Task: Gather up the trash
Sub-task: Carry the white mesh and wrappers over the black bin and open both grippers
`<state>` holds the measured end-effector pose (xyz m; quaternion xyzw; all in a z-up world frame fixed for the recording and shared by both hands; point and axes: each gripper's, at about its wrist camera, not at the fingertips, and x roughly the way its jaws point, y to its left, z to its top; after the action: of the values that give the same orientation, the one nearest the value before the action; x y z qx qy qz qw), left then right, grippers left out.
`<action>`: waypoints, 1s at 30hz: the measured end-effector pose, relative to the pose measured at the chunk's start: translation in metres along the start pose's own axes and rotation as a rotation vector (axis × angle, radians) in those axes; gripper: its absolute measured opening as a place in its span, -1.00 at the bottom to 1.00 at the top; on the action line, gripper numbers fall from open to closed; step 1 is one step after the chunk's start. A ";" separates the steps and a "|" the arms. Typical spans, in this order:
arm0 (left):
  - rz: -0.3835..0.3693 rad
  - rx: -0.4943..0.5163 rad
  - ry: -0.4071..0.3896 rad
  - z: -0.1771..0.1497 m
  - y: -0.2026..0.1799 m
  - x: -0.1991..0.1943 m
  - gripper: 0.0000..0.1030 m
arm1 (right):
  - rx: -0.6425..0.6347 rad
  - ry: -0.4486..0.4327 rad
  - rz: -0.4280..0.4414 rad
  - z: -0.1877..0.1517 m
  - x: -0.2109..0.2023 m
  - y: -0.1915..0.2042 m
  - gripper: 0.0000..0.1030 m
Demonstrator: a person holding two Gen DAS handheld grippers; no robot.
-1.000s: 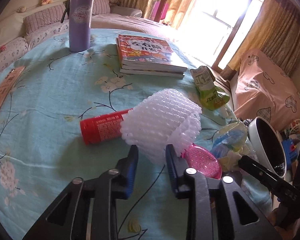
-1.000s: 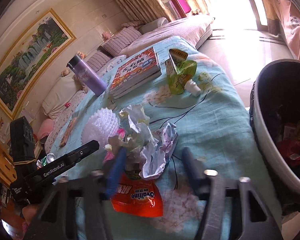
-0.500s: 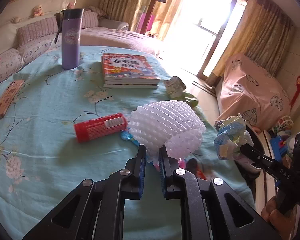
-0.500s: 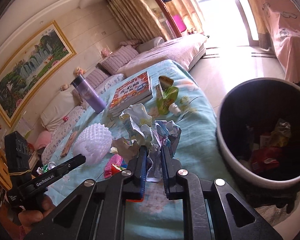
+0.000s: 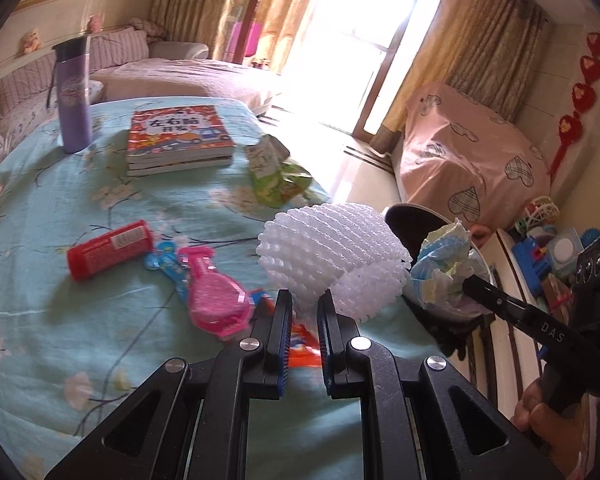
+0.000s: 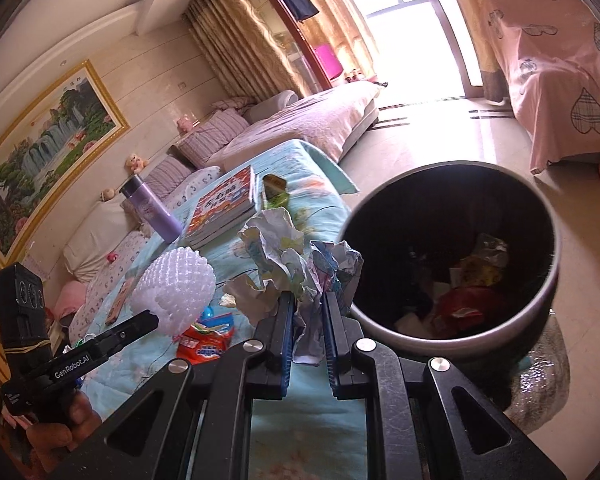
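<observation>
White foam netting (image 5: 332,256), a ribbed fruit sleeve, was pinched by its near edge in the left tongs (image 5: 305,320), which had closed right down on it, so that it stood up and forward of the blue pads, clear of the cloth. Crumpled paper (image 6: 300,264), a wad of printed scraps, was clamped in the right tongs (image 6: 306,320), closed on it with the bulk of the wad bunched above the tips. What the coming drop seemed to turn on was the bin (image 6: 540,308): in the right wrist view its dark round mouth lay just to the right of the paper and a little beyond it, off the right edge of the surface (image 5: 60,320), so the wad was near the rim but not yet over the opening. The right hand was plainly the nearer one; in the left wrist view the netting sat to the left of the paper (image 5: 444,268), with only a dark arc of the bin showing behind the two. The netting's open, tube-like axis could not be told for certain. Inside the bin lay wrappers already, something red (image 6: 468,304) and something yellow (image 6: 480,268) among paler scraps. Left on the surface were a red tube (image 5: 108,248), a pink packet (image 5: 216,300), an orange sachet (image 6: 204,344) and a green pouch (image 5: 276,180), besides books (image 5: 176,140) and a purple flask (image 5: 74,96).
</observation>
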<state>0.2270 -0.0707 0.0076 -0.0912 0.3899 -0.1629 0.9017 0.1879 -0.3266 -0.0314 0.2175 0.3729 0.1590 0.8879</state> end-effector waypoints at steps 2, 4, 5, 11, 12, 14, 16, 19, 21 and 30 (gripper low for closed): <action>-0.010 0.018 0.006 0.001 -0.009 0.004 -0.78 | 0.011 -0.011 -0.015 0.002 -0.006 -0.008 -0.73; -0.020 0.029 0.011 0.002 -0.016 0.009 -0.78 | 0.019 -0.020 -0.027 0.004 -0.010 -0.014 -0.73; -0.025 0.035 0.014 0.003 -0.021 0.011 -0.78 | 0.022 -0.024 -0.032 0.005 -0.012 -0.016 -0.73; -0.041 0.067 0.025 0.006 -0.042 0.025 -0.78 | 0.040 -0.049 -0.061 0.010 -0.023 -0.034 -0.73; -0.041 0.070 0.027 0.006 -0.045 0.027 -0.78 | 0.043 -0.052 -0.065 0.010 -0.024 -0.037 -0.73; -0.047 0.078 0.031 0.008 -0.051 0.032 -0.78 | 0.052 -0.056 -0.075 0.011 -0.025 -0.042 -0.73; -0.052 0.082 0.035 0.008 -0.055 0.037 -0.78 | 0.057 -0.057 -0.082 0.011 -0.027 -0.048 -0.73; -0.057 0.097 0.042 0.011 -0.064 0.045 -0.78 | 0.059 -0.056 -0.095 0.012 -0.026 -0.054 -0.73; -0.061 0.106 0.041 0.014 -0.069 0.049 -0.78 | 0.058 -0.055 -0.101 0.013 -0.027 -0.057 -0.73; -0.074 0.153 0.056 0.024 -0.096 0.073 -0.78 | 0.051 -0.057 -0.128 0.024 -0.025 -0.065 -0.72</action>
<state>0.2701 -0.1859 0.0024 -0.0317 0.3975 -0.2278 0.8883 0.1959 -0.4000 -0.0345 0.2203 0.3646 0.0861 0.9006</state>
